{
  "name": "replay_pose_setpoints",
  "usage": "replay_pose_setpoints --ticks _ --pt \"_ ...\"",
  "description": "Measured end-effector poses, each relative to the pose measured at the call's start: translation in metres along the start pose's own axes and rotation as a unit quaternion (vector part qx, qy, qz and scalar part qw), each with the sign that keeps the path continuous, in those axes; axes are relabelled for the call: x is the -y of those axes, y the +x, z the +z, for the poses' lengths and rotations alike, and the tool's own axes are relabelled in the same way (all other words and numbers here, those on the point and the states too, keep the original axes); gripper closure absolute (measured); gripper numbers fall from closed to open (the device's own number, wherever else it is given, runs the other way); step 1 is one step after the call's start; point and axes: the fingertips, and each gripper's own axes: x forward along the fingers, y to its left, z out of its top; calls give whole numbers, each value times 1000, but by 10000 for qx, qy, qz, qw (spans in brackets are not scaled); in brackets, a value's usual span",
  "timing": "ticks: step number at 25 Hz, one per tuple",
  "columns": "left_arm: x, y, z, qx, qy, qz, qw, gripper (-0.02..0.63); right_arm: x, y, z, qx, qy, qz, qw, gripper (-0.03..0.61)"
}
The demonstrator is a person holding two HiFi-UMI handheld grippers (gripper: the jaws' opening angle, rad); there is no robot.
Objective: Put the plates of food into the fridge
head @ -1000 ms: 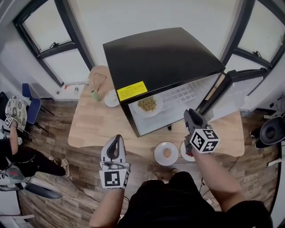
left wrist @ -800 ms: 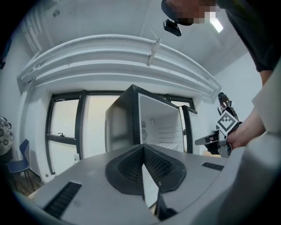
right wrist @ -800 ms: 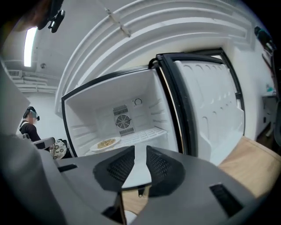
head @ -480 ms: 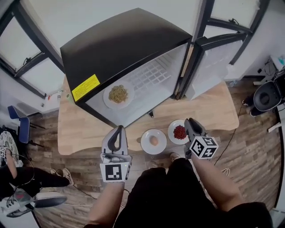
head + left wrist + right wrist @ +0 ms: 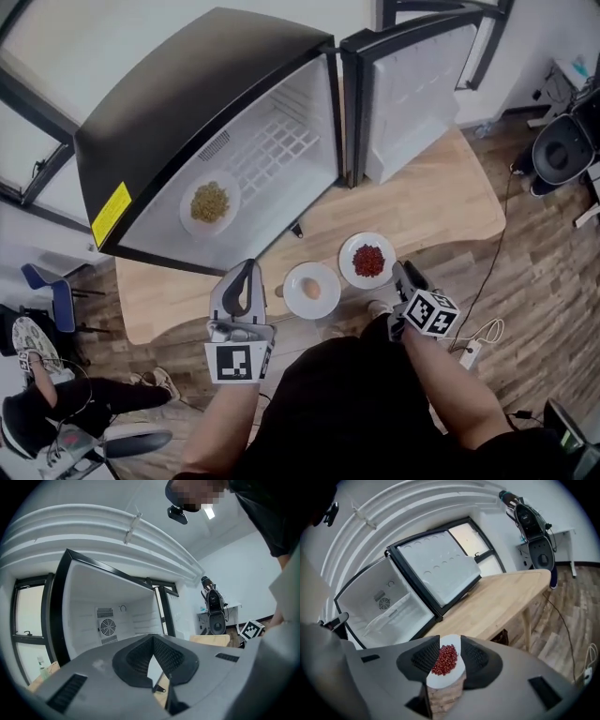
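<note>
Left gripper point(image 5: 247, 268): clenched, empty, before fridge point(image 5: 187, 94). Right gripper point(image 5: 404, 273): jaws just been opening, released, framed red-food plate point(image 5: 367, 260) on table point(image 5: 422, 202) before fridge. Pale-food plate point(image 5: 311, 290) lay alongside. Third plate point(image 5: 209, 202) sat inside fridge. Yellow label point(image 5: 112, 215) atop fridge was unreadable.

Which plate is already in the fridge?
The plate of yellowish grains, inside the open fridge. The plate of red food and the plate with the egg-like piece sit on the wooden table.

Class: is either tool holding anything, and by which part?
Nothing is held. The left tool is shut and empty; the right tool, jaws just opening, frames the white plate of red beans without pressing it.
</note>
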Motion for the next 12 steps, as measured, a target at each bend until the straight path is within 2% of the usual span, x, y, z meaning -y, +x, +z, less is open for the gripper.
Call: replay_pose_setpoints --ticks 3,8,12 --pt "10 4 -7 -120 -108 -99 9998 609 19 2 -23 -132 469 -127 9987 416" --pt "19 4 -13 -199 41 -251 9995 609 32 14 -44 -266 975 -147 9948 413" --pt "19 1 -16 -245 24 -181 9995 609 34 24 -54 -441 1173 -85 9921 414"
